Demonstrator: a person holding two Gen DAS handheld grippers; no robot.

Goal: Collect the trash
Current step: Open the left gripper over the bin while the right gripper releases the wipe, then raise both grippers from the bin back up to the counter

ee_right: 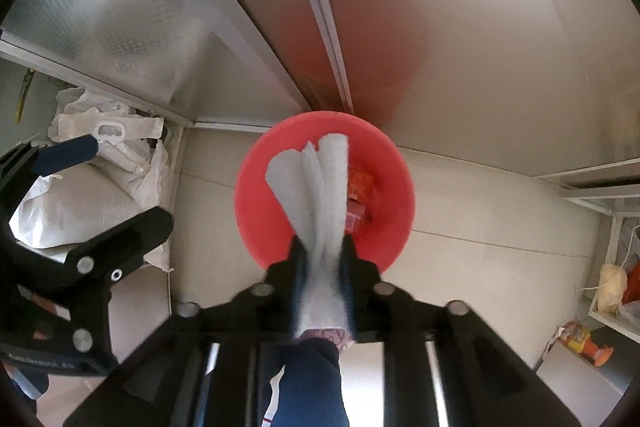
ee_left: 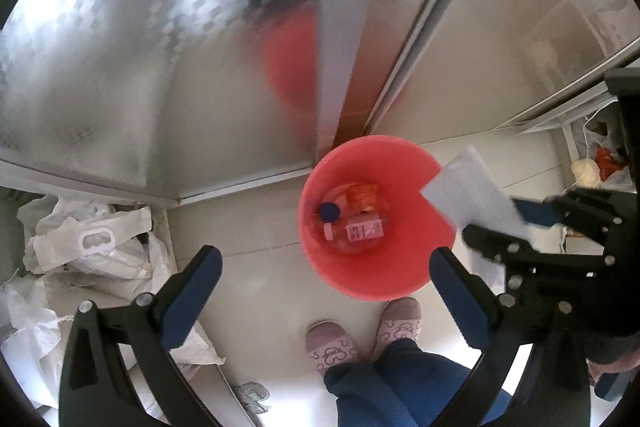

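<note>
The jaws of the right gripper (ee_right: 323,251) are seen partly spread, with a folded white paper (ee_right: 316,187) between them; whether the pads press on it cannot be told, as the picture is blurred there. The paper hangs down over the red bucket (ee_right: 256,203), most of it above the bucket's left half. The jaws of the left gripper (ee_left: 326,263) are spread wide and nothing is held between them; the near rim of the bucket (ee_left: 360,283) is framed by the right finger, while bare floor (ee_left: 248,227) lies under the rest of the gap.

Inside the bucket, trash is already seen: a bottle with a blue cap (ee_left: 330,213), an orange wrapper (ee_left: 362,197) and a pink labelled packet (ee_left: 364,230). The bucket stands against the foot of metal cabinet doors (ee_left: 168,99) on its far side, so no room is left there. A heap of white plastic bags (ee_left: 92,247) lies to the left, well apart from the bucket, with open floor between. On the near side, a person's slippered feet (ee_left: 362,335) are placed just beside the rim. To the right, a shelf corner with bags (ee_right: 612,287) is seen, with clear floor between it and the bucket.
</note>
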